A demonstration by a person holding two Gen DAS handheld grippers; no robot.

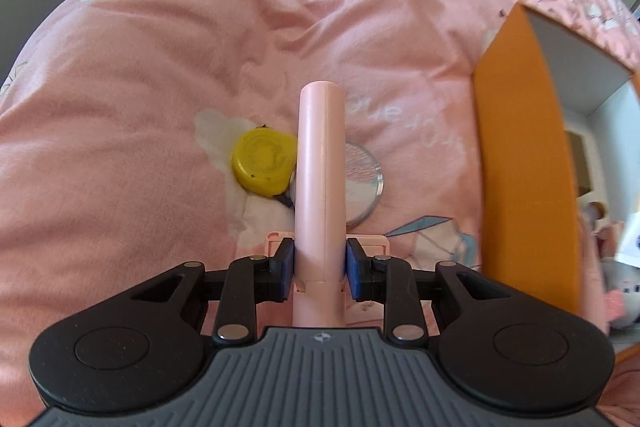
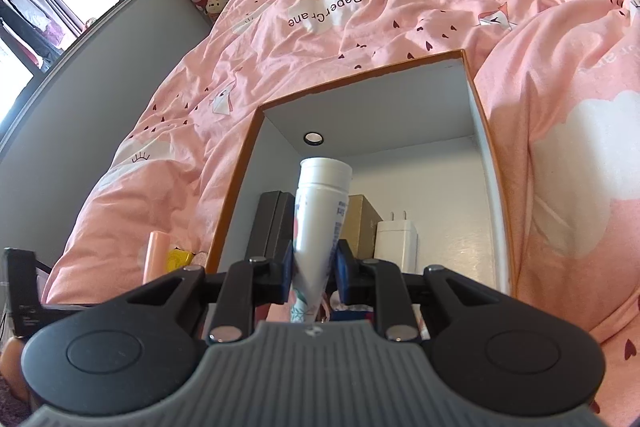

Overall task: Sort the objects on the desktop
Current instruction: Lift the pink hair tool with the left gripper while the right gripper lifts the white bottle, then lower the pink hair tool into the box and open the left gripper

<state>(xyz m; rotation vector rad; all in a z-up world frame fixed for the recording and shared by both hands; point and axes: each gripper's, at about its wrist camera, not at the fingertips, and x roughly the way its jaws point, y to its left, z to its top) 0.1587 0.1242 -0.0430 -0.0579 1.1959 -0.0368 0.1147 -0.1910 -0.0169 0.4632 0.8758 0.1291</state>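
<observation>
Keep right gripper (image 2: 314, 269) clenched on white tube (image 2: 320, 211), left gripper (image 1: 320, 267) squeezing pink stick (image 1: 320, 179), then lower slowly into orange box (image 2: 440, 163).

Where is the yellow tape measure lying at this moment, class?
In the left wrist view the yellow tape measure lies on the pink bedspread, just left of the pink cylinder held by the left gripper, with a round mirror on the cylinder's other side.

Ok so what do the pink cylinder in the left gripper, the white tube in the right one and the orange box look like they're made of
Pink cylinder: likely matte moulded plastic, with a straight seam down its length. White squeeze tube: seemingly soft plastic, printed; it tapers flat between the pads and has a rigid-looking white cap. Orange open box: probably cardboard, with thin flat walls, matte orange outside and pale inside.
</observation>
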